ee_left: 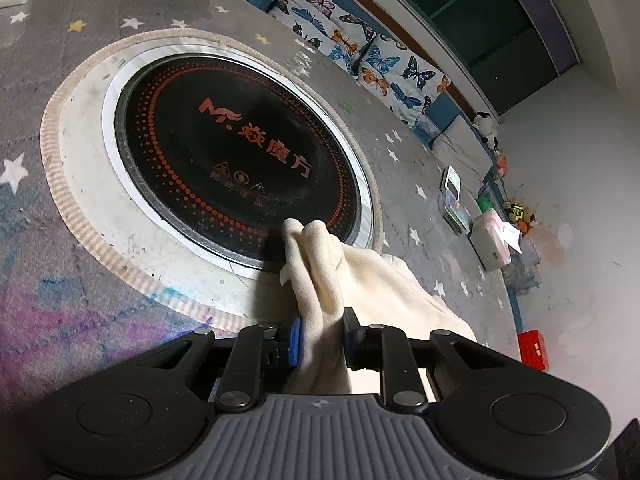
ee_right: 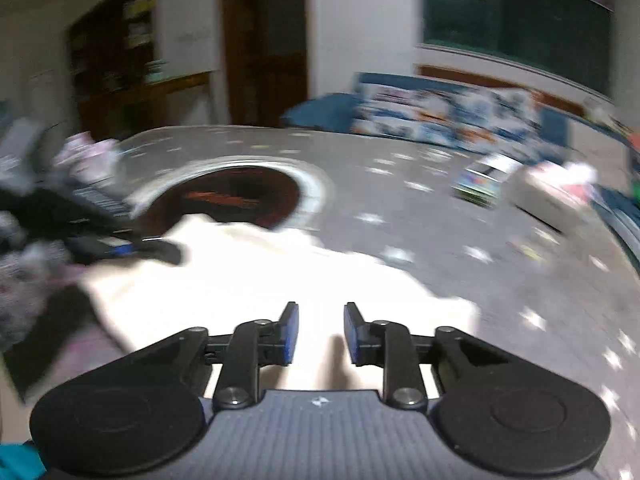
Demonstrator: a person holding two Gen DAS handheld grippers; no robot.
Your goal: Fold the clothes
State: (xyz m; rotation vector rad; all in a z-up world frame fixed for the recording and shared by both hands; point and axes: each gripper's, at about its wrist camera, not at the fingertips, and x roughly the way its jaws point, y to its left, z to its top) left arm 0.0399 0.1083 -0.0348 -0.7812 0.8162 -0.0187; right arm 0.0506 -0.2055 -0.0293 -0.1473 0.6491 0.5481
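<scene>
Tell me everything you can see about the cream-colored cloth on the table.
The cream cloth looks soft and fleecy, plain with no print. It lies rumpled on the grey star-patterned table cover, its far edge reaching the black round cooktop. A bunched fold stands up between the fingers of the left gripper, which pinch it. The right gripper hovers above it, open and holding nothing.
</scene>
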